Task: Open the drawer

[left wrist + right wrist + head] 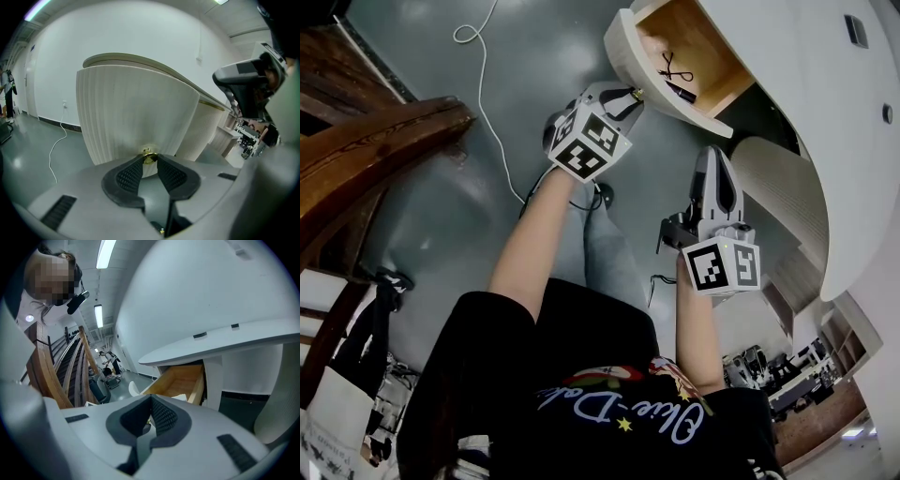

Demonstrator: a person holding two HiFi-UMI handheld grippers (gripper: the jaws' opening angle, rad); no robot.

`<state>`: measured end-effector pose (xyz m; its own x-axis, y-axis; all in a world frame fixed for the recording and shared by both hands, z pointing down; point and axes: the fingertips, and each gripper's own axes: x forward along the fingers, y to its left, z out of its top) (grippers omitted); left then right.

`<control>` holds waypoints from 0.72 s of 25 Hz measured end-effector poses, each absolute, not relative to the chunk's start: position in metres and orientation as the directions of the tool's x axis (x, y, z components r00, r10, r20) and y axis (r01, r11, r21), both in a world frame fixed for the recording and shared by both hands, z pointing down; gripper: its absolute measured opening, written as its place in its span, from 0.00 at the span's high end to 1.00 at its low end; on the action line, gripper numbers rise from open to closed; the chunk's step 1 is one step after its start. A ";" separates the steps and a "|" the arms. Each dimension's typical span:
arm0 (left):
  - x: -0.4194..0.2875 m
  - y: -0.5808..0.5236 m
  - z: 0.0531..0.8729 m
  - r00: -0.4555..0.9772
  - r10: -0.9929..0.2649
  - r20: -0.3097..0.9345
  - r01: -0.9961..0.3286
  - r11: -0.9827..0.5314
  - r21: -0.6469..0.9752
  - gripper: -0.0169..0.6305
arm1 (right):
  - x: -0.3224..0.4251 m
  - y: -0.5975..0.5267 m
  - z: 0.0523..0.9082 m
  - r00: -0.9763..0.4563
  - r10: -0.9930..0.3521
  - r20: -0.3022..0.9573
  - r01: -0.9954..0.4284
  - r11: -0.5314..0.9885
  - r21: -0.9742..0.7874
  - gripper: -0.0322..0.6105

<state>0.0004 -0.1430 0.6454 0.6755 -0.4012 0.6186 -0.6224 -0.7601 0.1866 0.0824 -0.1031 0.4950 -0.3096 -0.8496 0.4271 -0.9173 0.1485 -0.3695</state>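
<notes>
The drawer (675, 52) stands pulled out of the white curved desk (806, 112), its wooden inside showing with a few small dark items (677, 70). My left gripper (631, 95) is shut on the drawer's small brass knob (149, 157), which sits between the fingertips against the ribbed cream drawer front (136, 112). My right gripper (716, 167) hangs lower, in front of the desk and apart from the drawer, shut with nothing in it. In the right gripper view, the open drawer (180, 380) shows beyond the right gripper (151, 401).
A second ribbed cream front (778, 183) sits below the open drawer. A white cable (487, 103) trails over the grey floor. A wooden stair rail (375, 141) runs at the left, with a bag (337, 412) below it.
</notes>
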 end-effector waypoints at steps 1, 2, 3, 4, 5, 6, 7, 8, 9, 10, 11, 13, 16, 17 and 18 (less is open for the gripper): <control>0.000 -0.142 0.645 0.675 -0.402 0.619 -0.623 -0.759 0.187 0.82 | 0.082 -0.103 0.495 -0.311 -0.849 0.427 -0.917 0.150 -0.370 0.95; -0.001 -0.142 0.646 0.675 -0.402 0.619 -0.623 -0.759 0.187 0.82 | 0.081 -0.104 0.495 -0.311 -0.849 0.427 -0.917 0.150 -0.369 0.95; -0.001 -0.141 0.646 0.675 -0.401 0.619 -0.623 -0.760 0.187 0.82 | 0.081 -0.104 0.495 -0.310 -0.849 0.427 -0.918 0.151 -0.367 0.95; -0.002 -0.141 0.646 0.676 -0.400 0.619 -0.622 -0.760 0.188 0.82 | 0.080 -0.104 0.495 -0.310 -0.849 0.427 -0.918 0.151 -0.366 0.95; -0.004 -0.140 0.647 0.677 -0.399 0.619 -0.622 -0.760 0.189 0.82 | 0.079 -0.104 0.495 -0.310 -0.849 0.427 -0.918 0.152 -0.365 0.95; -0.005 -0.138 0.647 0.677 -0.399 0.619 -0.621 -0.760 0.190 0.82 | 0.077 -0.103 0.495 -0.311 -0.849 0.426 -0.918 0.153 -0.365 0.95; -0.007 -0.137 0.647 0.676 -0.398 0.620 -0.621 -0.760 0.190 0.82 | 0.075 -0.103 0.495 -0.311 -0.849 0.426 -0.918 0.154 -0.365 0.95; -0.008 -0.136 0.647 0.676 -0.398 0.620 -0.621 -0.760 0.189 0.82 | 0.074 -0.102 0.495 -0.312 -0.849 0.426 -0.918 0.154 -0.365 0.95; -0.009 -0.135 0.647 0.675 -0.397 0.621 -0.621 -0.761 0.189 0.82 | 0.073 -0.102 0.494 -0.313 -0.849 0.426 -0.918 0.155 -0.365 0.95; -0.009 -0.134 0.647 0.675 -0.397 0.622 -0.621 -0.761 0.189 0.82 | 0.073 -0.101 0.494 -0.313 -0.849 0.426 -0.918 0.156 -0.365 0.95; -0.009 -0.133 0.647 0.675 -0.396 0.623 -0.621 -0.761 0.188 0.82 | 0.072 -0.101 0.493 -0.314 -0.848 0.426 -0.918 0.156 -0.366 0.95; -0.009 -0.132 0.647 0.675 -0.393 0.624 -0.619 -0.762 0.189 0.82 | 0.072 -0.101 0.493 -0.314 -0.848 0.427 -0.917 0.155 -0.366 0.95; -0.010 -0.131 0.647 0.676 -0.391 0.625 -0.617 -0.763 0.190 0.82 | 0.070 -0.101 0.493 -0.315 -0.847 0.429 -0.917 0.155 -0.367 0.95; -0.011 -0.130 0.647 0.675 -0.390 0.626 -0.617 -0.763 0.190 0.82 | 0.070 -0.101 0.493 -0.315 -0.846 0.429 -0.917 0.155 -0.368 0.95; -0.012 -0.129 0.647 0.675 -0.390 0.626 -0.617 -0.764 0.189 0.82 | 0.069 -0.101 0.493 -0.316 -0.846 0.430 -0.917 0.156 -0.368 0.95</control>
